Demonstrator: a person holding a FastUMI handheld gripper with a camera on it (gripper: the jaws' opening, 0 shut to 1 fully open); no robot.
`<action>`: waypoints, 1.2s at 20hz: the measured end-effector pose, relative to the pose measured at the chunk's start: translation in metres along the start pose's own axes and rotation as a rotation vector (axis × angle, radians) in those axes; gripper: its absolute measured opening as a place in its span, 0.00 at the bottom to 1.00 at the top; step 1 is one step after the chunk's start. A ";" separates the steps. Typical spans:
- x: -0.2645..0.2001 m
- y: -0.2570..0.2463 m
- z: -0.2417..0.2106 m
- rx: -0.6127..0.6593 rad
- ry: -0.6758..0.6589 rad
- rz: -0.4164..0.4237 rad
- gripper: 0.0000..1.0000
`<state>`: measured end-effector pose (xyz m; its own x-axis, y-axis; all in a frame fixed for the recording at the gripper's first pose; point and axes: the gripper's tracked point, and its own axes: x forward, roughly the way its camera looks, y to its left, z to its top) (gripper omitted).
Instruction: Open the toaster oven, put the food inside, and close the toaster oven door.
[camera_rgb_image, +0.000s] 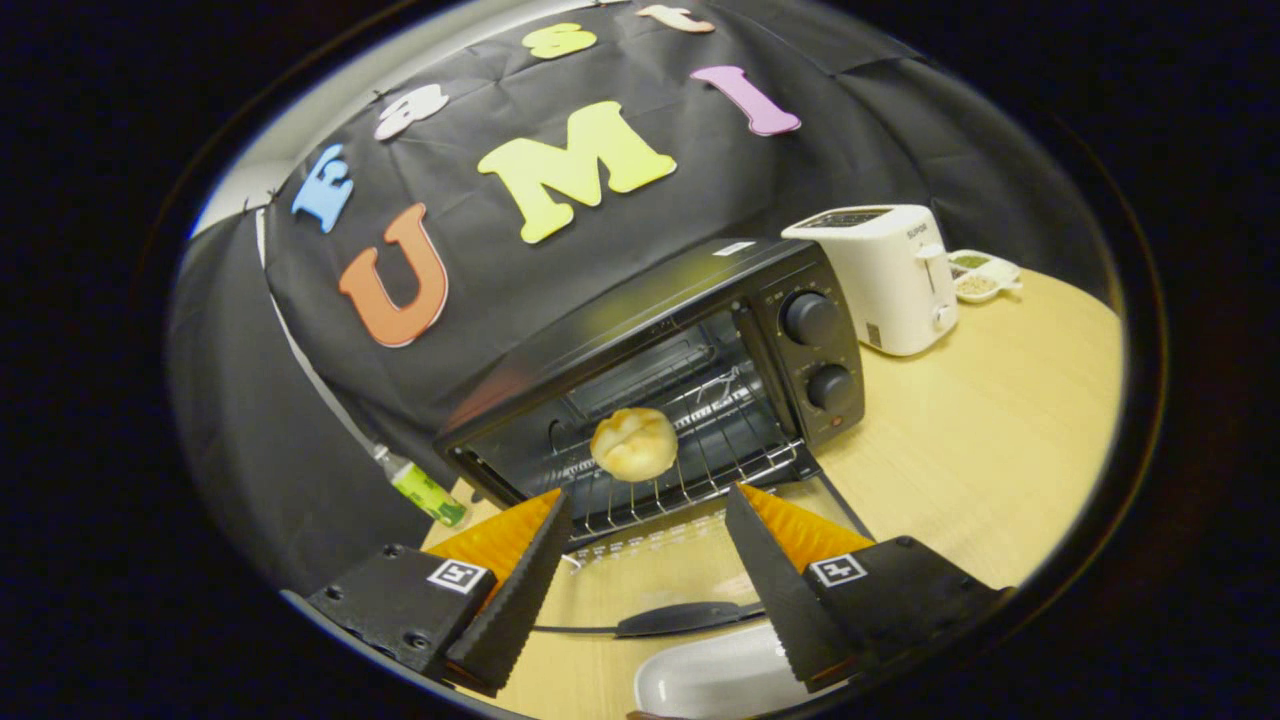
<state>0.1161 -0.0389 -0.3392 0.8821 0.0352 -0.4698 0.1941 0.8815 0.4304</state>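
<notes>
A staged kitchen booth: black cloth wall (250, 420), wooden tabletop (980, 440), toaster oven (660, 380), white toaster (885, 275).

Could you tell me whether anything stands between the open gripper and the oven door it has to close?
Nothing visible does. The gripper is open and empty, and the lowered door lies between and beneath its fingers. The bun already sits on the rack, inside the opening.

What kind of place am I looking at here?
Likely a staged kitchen booth: an open toaster oven with a bun on its rack, and a white toaster on a wooden table. The open gripper holds nothing.
</notes>
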 end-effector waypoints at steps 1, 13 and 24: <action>-0.003 -0.002 -0.005 -0.035 0.014 -0.017 1.00; -0.017 -0.021 -0.081 -0.374 0.138 -0.140 1.00; -0.017 -0.023 -0.112 -0.402 0.238 -0.159 1.00</action>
<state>0.0481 -0.0065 -0.4274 0.7232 -0.0489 -0.6889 0.0958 0.9949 0.0300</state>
